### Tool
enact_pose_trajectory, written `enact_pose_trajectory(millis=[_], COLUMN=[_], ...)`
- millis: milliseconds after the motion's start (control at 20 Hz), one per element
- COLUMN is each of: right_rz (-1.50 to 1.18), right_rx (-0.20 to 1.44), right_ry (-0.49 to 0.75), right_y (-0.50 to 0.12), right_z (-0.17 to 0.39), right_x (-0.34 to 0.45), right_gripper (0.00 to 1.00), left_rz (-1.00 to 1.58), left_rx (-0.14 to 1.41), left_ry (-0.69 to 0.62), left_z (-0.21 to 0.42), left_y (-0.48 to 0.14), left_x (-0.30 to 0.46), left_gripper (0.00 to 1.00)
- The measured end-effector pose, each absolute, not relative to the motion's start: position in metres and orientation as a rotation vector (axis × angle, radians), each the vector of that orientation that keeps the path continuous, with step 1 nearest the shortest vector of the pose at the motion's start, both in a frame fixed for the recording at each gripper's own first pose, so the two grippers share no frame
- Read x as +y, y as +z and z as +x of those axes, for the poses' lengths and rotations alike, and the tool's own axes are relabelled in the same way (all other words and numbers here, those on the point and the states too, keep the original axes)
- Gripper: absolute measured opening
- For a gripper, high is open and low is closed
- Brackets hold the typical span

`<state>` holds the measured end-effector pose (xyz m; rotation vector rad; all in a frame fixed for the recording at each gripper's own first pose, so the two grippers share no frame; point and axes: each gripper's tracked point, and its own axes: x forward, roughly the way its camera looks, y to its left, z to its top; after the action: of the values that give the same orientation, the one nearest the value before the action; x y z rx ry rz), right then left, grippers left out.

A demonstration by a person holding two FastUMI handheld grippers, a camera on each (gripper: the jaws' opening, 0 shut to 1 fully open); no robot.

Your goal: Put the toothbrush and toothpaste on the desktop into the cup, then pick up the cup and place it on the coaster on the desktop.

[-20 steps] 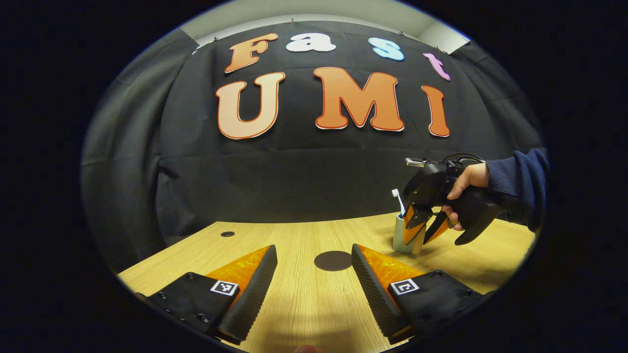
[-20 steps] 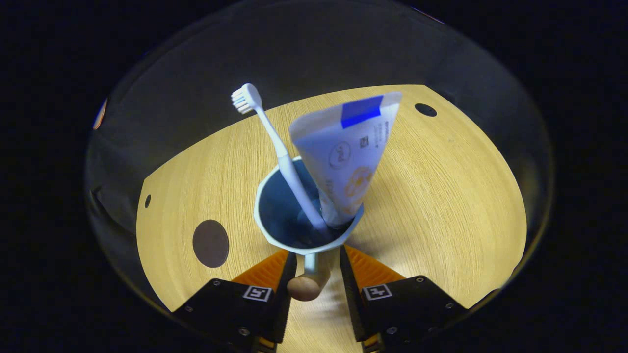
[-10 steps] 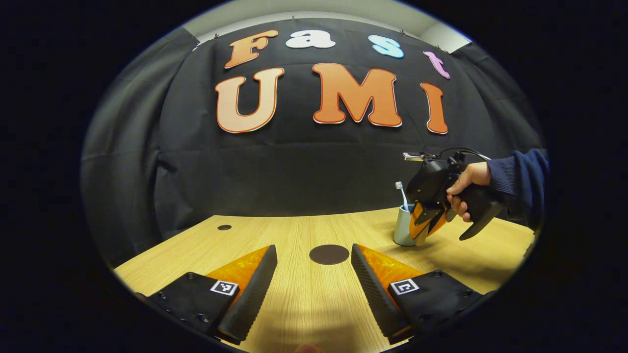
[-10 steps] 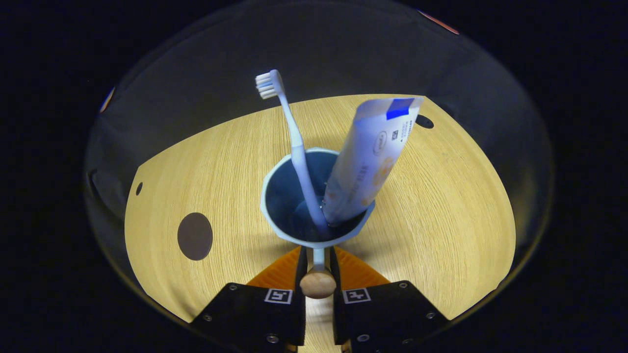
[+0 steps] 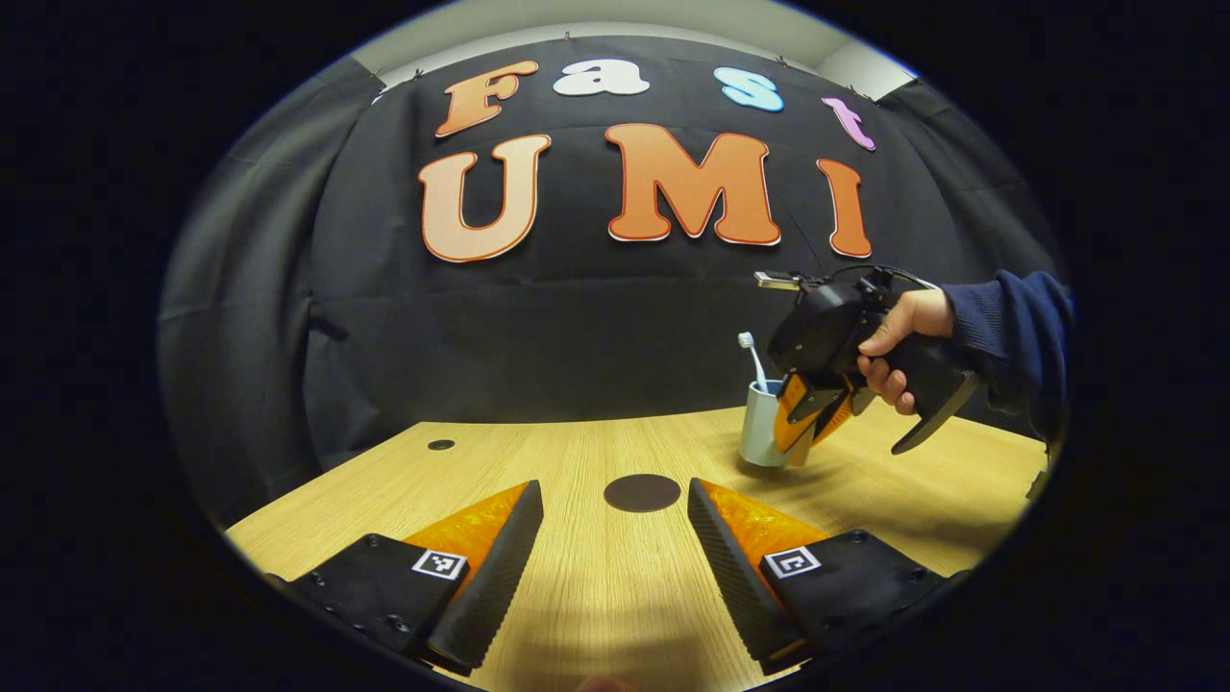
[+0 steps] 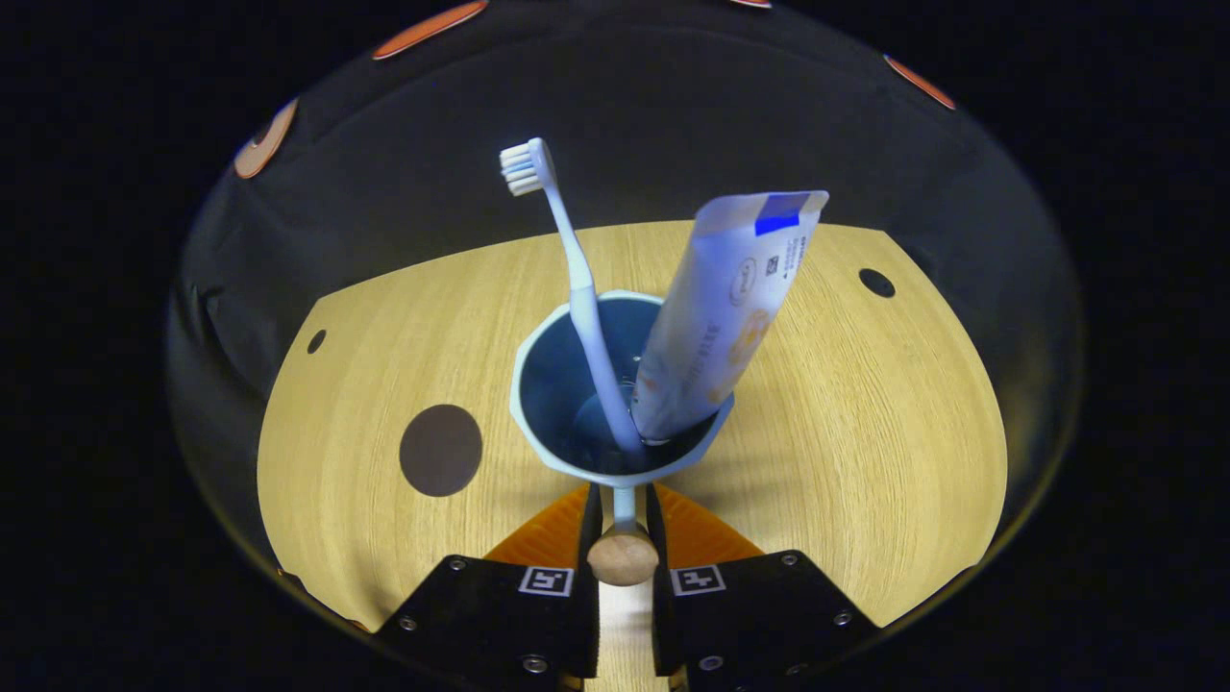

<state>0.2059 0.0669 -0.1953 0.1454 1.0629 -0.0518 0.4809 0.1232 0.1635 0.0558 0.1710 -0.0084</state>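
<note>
cup lifted off desk, r tool pinching handle (l tool spread), coaster left

the print on the toothpaste tube is too small to read.

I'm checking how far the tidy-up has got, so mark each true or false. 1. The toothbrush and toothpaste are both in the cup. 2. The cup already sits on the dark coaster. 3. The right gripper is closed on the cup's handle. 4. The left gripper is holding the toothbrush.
1. True: the white toothbrush and the pale toothpaste tube stand in the light blue-grey cup.
2. False: the round dark coaster lies bare on the wooden desktop, apart from the cup.
3. True: the right gripper is shut on the cup's handle.
4. False: the left gripper is open and holds nothing.
</note>
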Motion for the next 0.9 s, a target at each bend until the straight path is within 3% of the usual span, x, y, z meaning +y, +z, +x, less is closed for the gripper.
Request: enact_pose_trajectory(millis=[900], right_rz=[0.035], right_rx=[1.063], right_ry=[0.186], right_y=[-0.200], right_z=[0.212], right_x=[0.066], right_gripper=[0.22], left_rz=[0.029], left_rx=[0.198], left_ry=[0.080], left_z=[0.456], left_y=[0.145], left_x=[0.169], left_gripper=[0.96])
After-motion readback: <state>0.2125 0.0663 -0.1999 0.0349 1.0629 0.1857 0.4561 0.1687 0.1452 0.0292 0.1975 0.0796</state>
